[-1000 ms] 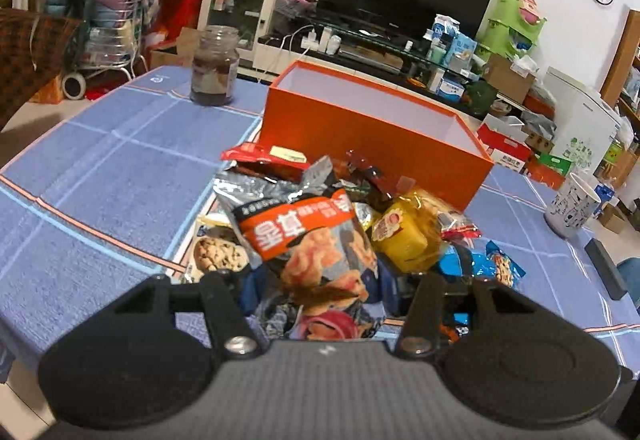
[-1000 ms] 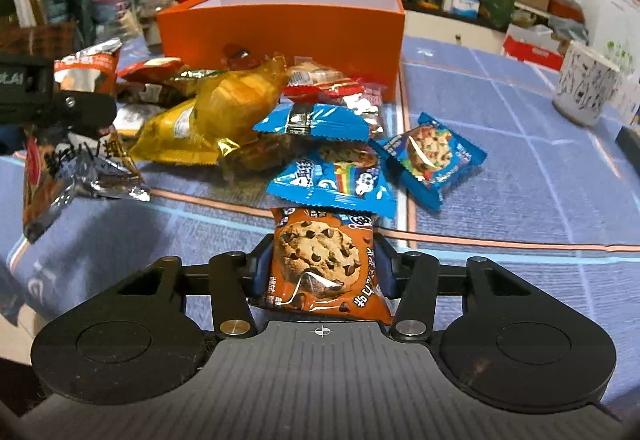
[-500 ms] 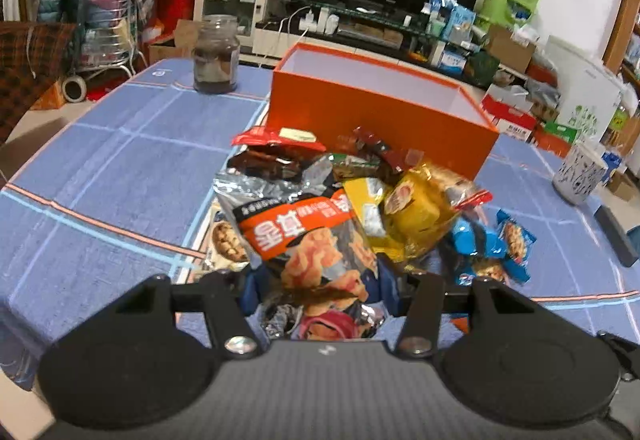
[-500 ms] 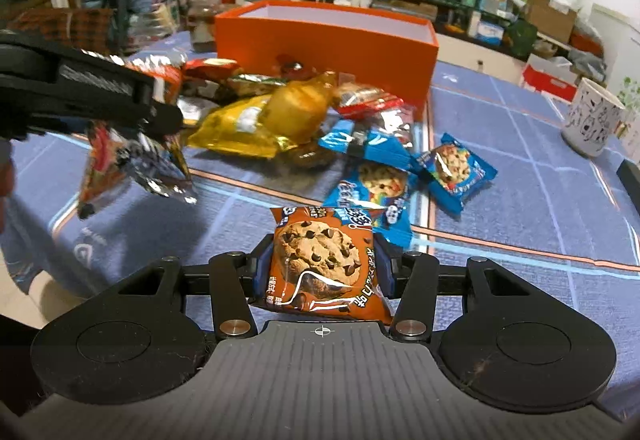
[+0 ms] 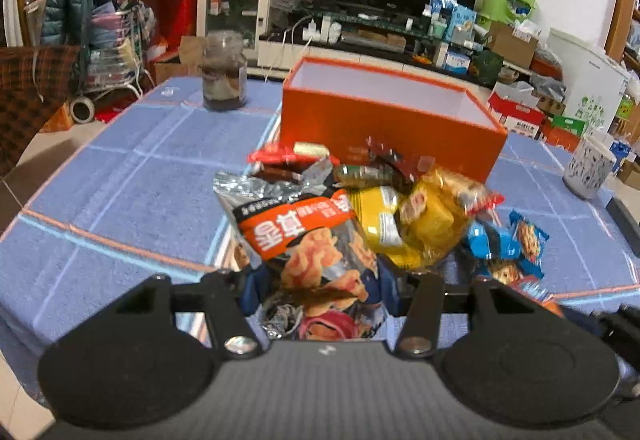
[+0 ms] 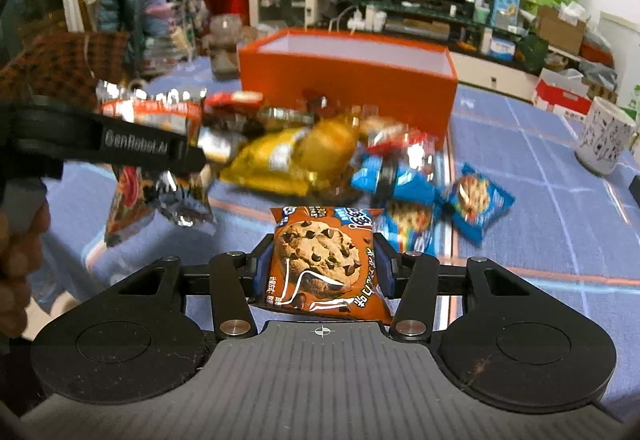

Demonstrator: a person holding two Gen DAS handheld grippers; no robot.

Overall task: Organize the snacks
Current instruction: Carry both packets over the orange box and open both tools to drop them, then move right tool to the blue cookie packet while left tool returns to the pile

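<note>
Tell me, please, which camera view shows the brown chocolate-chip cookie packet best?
The right wrist view: the cookie packet sits front-on, sharp, in the right gripper. The left wrist view shows at most an orange sliver at its right edge.

Left gripper [image 5: 316, 276], clamped on silver-orange chip bag [image 5: 308, 240], lifted higher above tabletop [image 5: 120, 180] over last second; snack pile [image 5: 412, 216] now sits lower and farther ahead in its view. Right gripper [image 6: 323, 267], with cookie packet [image 6: 320, 260] pinched, raised too; orange box [image 6: 348, 88] interior shows more. In right view, left gripper now extends further toward pile.
</note>
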